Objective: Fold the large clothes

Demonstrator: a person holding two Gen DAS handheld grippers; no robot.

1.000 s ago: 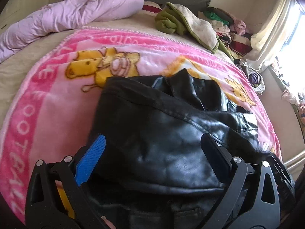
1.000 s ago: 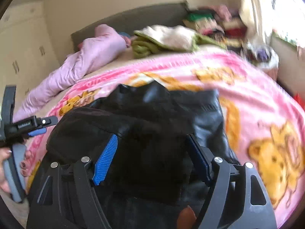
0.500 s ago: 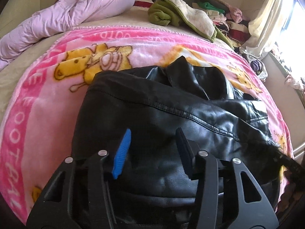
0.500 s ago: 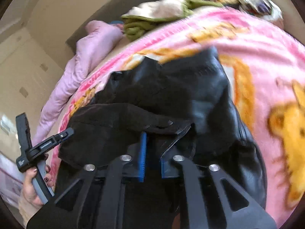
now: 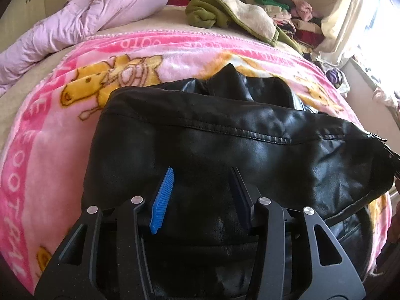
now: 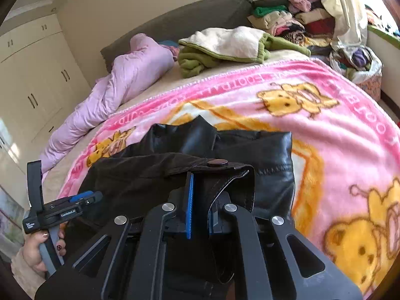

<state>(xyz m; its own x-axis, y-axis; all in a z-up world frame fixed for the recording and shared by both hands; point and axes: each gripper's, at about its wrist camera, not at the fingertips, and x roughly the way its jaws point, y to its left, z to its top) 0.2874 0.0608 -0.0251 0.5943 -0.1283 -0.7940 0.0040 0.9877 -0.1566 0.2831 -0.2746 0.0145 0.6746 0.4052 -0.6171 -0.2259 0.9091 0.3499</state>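
A black leather jacket (image 5: pixel 250 145) lies bunched on a pink cartoon-bear blanket (image 5: pixel 50 150) across the bed. My left gripper (image 5: pixel 202 175) is at its near left part, shut on a thick fold of leather that fills the gap between the pads. In the right wrist view the jacket (image 6: pixel 262 155) shows its dark lining and a snap button (image 6: pixel 218 162). My right gripper (image 6: pixel 200 187) is shut on that edge, just below the snap, and holds it raised over the leather. The left tool's handle sits in a hand (image 6: pixel 42 240) at the lower left.
A lilac duvet (image 6: pixel 130 75) lies at the far left of the bed, a green and cream throw (image 6: pixel 225 47) behind the pink blanket (image 6: pixel 337 125). Stacked clothes (image 6: pixel 287 17) and a stuffed bag (image 6: pixel 362 60) stand far right, near the curtain. Cream wardrobes (image 6: pixel 37 75) line the left wall.
Both grippers went from wide open to closed on the jacket. The right one has since drawn the snap edge up and forward over the leather.
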